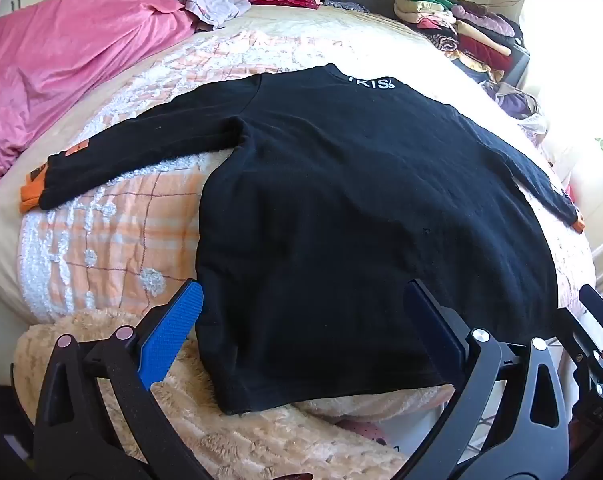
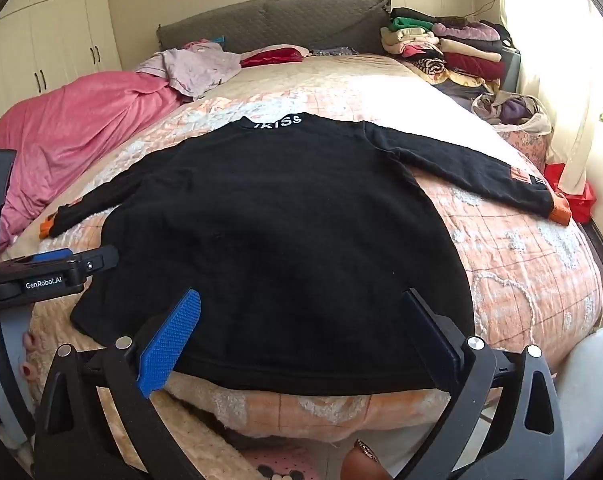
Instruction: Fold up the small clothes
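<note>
A small black long-sleeved sweater [image 1: 341, 200] with orange cuffs and white neck lettering lies flat on the bed, sleeves spread to both sides. It also shows in the right wrist view [image 2: 269, 248]. My left gripper [image 1: 301, 312] is open and empty, just above the sweater's hem near its left corner. My right gripper [image 2: 301, 320] is open and empty above the hem near its right part. The left gripper's body [image 2: 49, 276] shows at the left edge of the right wrist view. The right gripper's body [image 1: 597, 344] shows at the right edge of the left wrist view.
The bed [image 2: 521, 260] has an orange and white checked cover. A pink blanket [image 1: 61, 64] lies at the left. Folded clothes [image 2: 449, 48] are stacked at the far right by the headboard. A beige fluffy blanket [image 1: 221, 432] hangs over the near edge.
</note>
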A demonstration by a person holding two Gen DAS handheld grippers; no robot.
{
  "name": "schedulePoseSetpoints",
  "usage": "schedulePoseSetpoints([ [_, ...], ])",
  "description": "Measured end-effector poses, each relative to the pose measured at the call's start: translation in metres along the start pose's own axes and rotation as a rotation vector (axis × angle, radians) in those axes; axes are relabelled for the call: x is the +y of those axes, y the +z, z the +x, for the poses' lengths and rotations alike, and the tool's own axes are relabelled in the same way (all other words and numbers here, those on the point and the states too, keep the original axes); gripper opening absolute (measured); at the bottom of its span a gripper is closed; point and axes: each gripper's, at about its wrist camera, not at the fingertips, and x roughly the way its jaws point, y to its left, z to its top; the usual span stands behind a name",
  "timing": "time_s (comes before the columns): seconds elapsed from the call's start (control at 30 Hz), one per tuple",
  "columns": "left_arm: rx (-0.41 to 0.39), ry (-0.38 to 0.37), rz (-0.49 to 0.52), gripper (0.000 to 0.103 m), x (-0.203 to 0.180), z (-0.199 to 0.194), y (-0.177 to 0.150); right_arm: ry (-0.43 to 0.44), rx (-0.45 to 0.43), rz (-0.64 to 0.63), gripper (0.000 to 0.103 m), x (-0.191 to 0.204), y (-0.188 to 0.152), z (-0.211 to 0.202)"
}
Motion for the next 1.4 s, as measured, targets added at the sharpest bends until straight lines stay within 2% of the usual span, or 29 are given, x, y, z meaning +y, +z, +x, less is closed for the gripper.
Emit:
schedulePoseSetpoints([
  [0.47,0.006,-0.025,0.02,0.094,0.001,0.003,-0.001,0.007,0.0,-0.013,0.099,-0.002,0.015,-0.003],
  [0.5,0.0,-0.011,0.024,0.094,-0.008,-0.001,-0.001,0.008,-0.001,-0.015,0.099,-0.001,0.018,-0.002],
  [0.57,-0.002,-0.011,0.025,0.094,-0.008,-0.001,-0.001,-0.002,-0.018,-0.019,0.099,0.01,0.003,-0.006],
  [1.4,-0.005,-0.017,0.027,0.094,-0.011,-0.004,-0.003,0.019,-0.022,-0.025,0.099,0.016,0.003,-0.01],
])
